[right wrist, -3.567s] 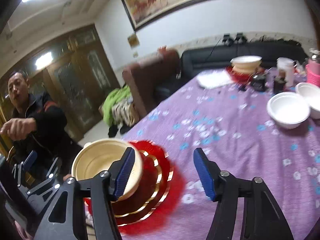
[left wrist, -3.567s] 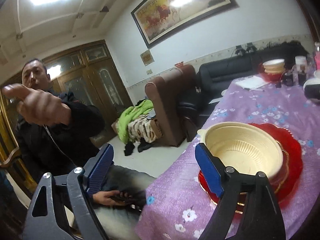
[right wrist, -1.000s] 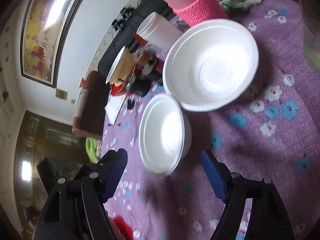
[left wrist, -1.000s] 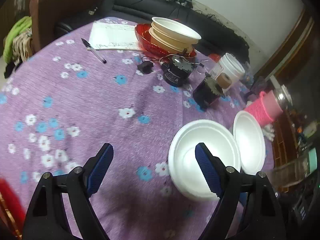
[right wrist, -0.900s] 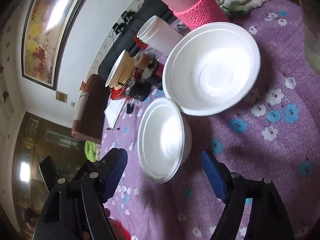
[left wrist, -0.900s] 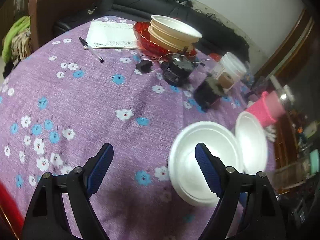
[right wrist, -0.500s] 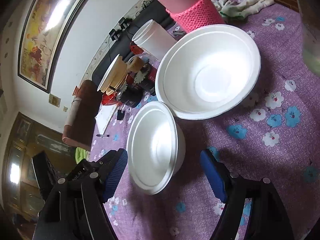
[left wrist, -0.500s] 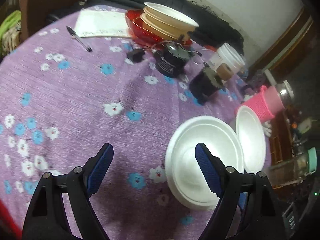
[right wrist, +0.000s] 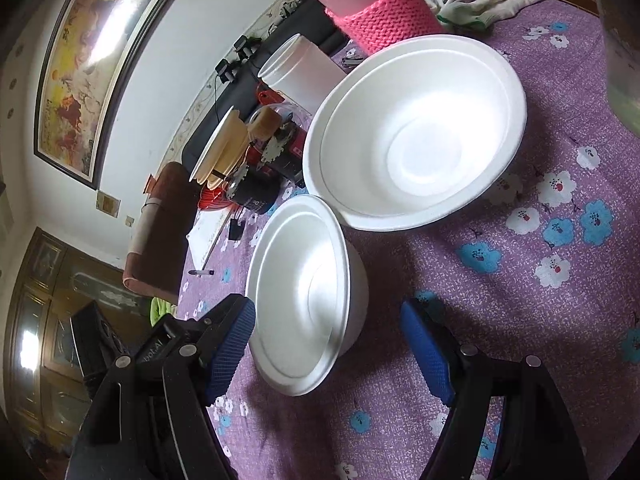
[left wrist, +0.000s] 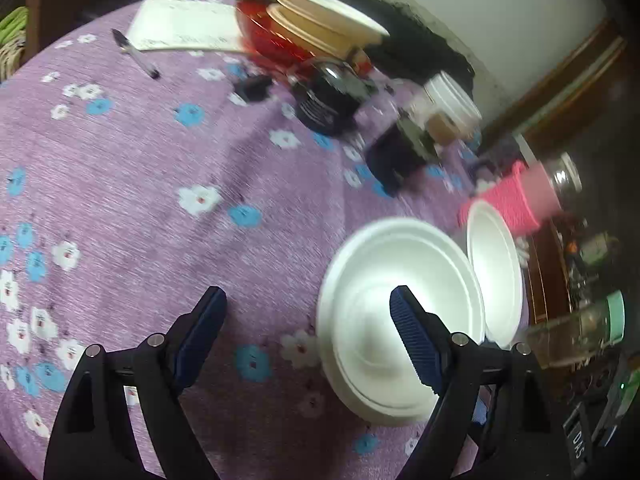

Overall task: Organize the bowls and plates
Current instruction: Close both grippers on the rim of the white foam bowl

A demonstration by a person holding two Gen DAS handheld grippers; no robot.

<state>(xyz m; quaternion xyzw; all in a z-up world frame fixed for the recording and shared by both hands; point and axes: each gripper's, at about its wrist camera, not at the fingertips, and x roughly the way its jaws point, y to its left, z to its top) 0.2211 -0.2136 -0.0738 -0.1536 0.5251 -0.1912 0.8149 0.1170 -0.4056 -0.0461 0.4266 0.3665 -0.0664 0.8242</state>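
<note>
Much of my left wrist view is smeared with motion blur: the dark objects [left wrist: 328, 100] in the middle of the purple flowered tablecloth [left wrist: 140, 168] are too soft to identify, and the right edge falls off into darkness where I can only make out a clear bottle with a green cap [left wrist: 580, 328]. Through the right wrist view, the bottom of the frame is filled by my own tool's black arms, and a blurred translucent object [right wrist: 620, 40] is cut off at the right border. My left gripper [left wrist: 308, 328] stands wide open with nothing between its blue pads; its right fingertip [left wrist: 412, 340] overlaps the inside of the nearer white foam bowl [left wrist: 400, 312], but I cannot tell whether it touches it. The farther white foam bowl [left wrist: 494, 276] sits just beside that one, rims close or touching, near the pink knit-sleeved container [left wrist: 516, 196]. My right gripper [right wrist: 328, 352] is also open and empty, with the nearer bowl [right wrist: 304, 292] sitting ahead between its two fingers, closer to the left pad, and the larger-looking bowl [right wrist: 416, 132] beyond it. Far back, cream bowls stacked on a red plate [left wrist: 320, 24] stand by a sheet of paper [left wrist: 180, 26] and a pen [left wrist: 136, 54].
</note>
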